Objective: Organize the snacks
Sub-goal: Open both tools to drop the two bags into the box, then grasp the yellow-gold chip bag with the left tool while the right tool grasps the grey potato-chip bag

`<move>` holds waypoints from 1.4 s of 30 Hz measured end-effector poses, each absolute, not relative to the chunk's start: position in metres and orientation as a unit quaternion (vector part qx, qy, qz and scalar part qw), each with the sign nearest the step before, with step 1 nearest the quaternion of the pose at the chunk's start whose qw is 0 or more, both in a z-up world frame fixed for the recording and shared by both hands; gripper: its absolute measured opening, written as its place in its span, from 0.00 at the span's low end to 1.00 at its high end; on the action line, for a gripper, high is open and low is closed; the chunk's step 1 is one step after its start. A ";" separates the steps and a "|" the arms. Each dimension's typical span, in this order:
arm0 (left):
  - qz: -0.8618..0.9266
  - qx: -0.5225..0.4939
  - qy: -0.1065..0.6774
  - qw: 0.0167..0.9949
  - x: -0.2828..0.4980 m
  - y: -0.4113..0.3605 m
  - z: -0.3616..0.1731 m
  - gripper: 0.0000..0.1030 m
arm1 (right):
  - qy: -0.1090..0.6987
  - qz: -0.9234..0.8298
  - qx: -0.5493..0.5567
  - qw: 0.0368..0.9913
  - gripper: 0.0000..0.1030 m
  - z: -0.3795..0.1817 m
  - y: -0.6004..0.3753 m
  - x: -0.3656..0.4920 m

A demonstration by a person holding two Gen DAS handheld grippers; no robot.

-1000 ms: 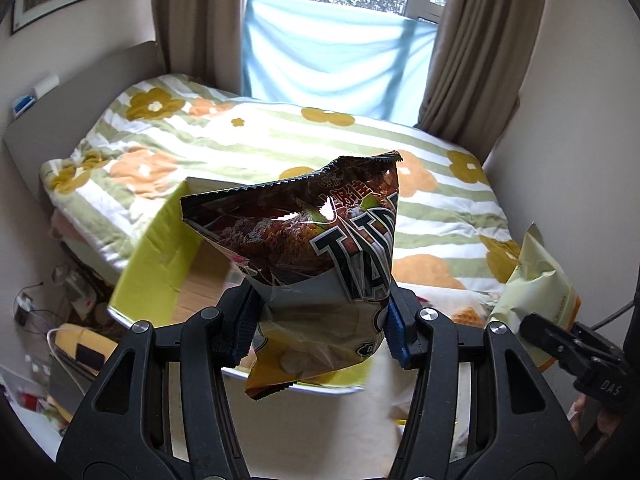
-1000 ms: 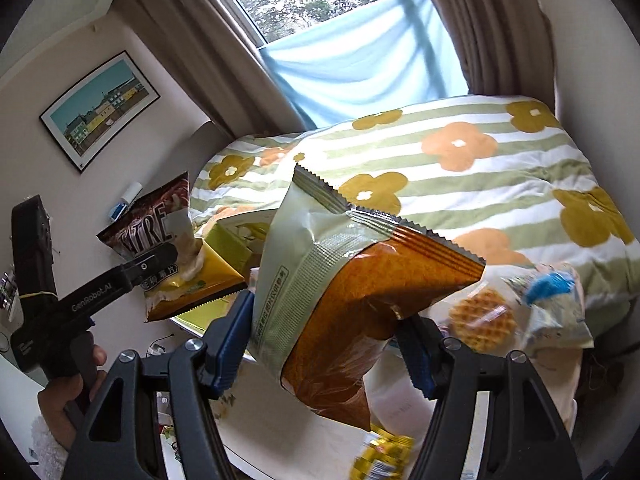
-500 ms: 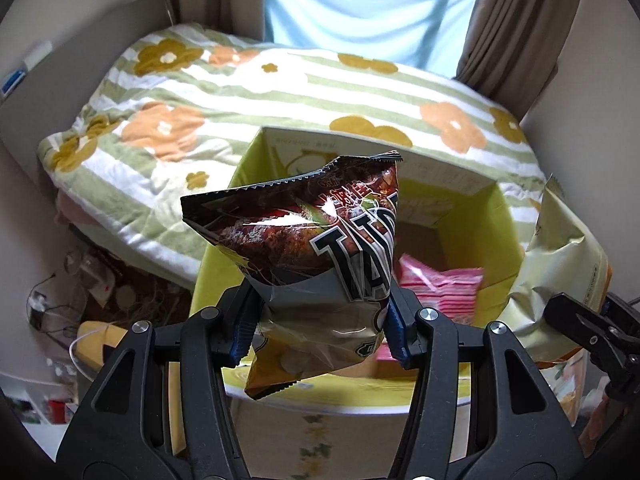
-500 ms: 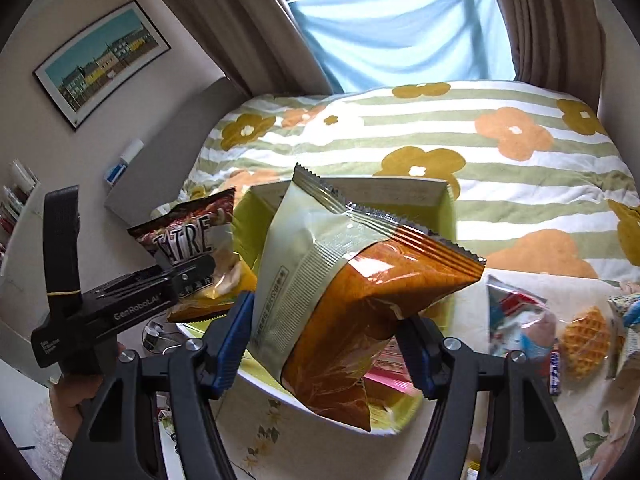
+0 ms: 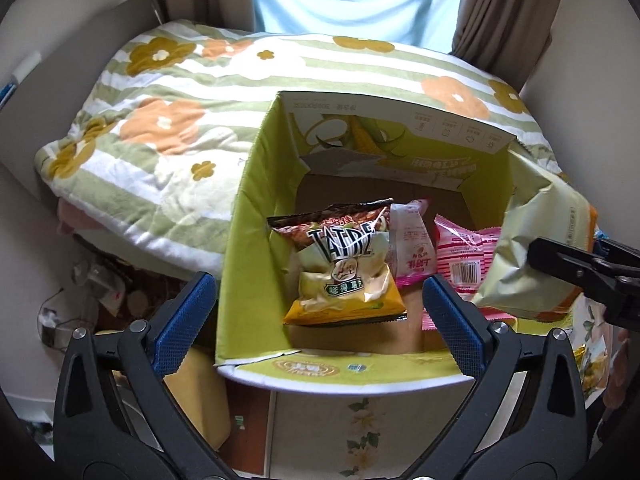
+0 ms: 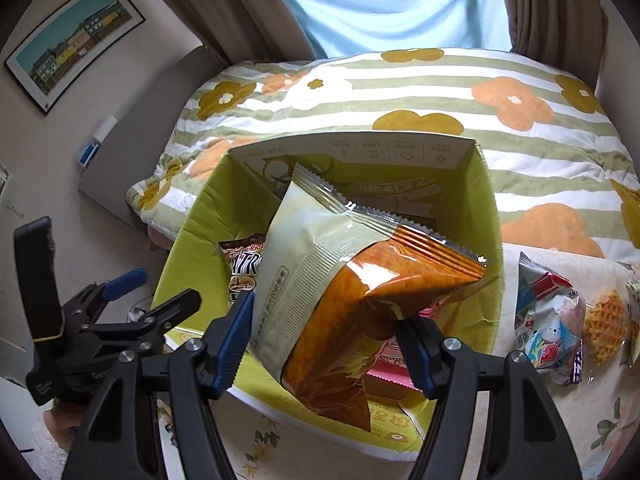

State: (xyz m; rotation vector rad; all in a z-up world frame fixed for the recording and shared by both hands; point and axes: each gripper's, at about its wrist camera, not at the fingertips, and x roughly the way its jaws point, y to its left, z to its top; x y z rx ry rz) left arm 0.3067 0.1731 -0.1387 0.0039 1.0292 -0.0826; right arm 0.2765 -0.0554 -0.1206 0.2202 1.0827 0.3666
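The brown-and-yellow chip bag (image 5: pixel 344 268), clamped a moment ago, now lies in the green box (image 5: pixel 256 216) below the spread-open left tool (image 5: pixel 316 312); the right tool (image 6: pixel 328 344) grips the orange-and-cream bag (image 6: pixel 344 300).

Both wrist views above, near, facing box (image 5: pixel 256 216) (shared)

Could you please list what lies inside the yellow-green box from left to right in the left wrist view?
Chip bag marked TATRE → pale pink packet → bright pink packet with a barcode → green-and-orange bag held by the right claw.
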 end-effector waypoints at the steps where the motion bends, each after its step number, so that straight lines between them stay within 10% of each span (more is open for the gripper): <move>1: -0.039 0.000 0.492 0.870 0.304 0.175 -0.138 0.99 | 0.514 0.178 0.105 0.832 0.62 -0.123 -0.053 0.278; 6: -0.037 -0.009 0.501 0.865 0.301 0.180 -0.139 0.99 | 0.512 0.204 0.150 0.821 0.65 -0.128 -0.047 0.290; 9: -0.037 -0.033 0.501 0.864 0.297 0.184 -0.139 0.99 | 0.508 0.196 0.145 0.826 0.92 -0.128 -0.049 0.291; 42: -0.172 0.015 0.452 0.875 0.231 0.059 -0.089 0.99 | 0.446 0.060 0.099 0.887 0.93 -0.053 -0.178 0.169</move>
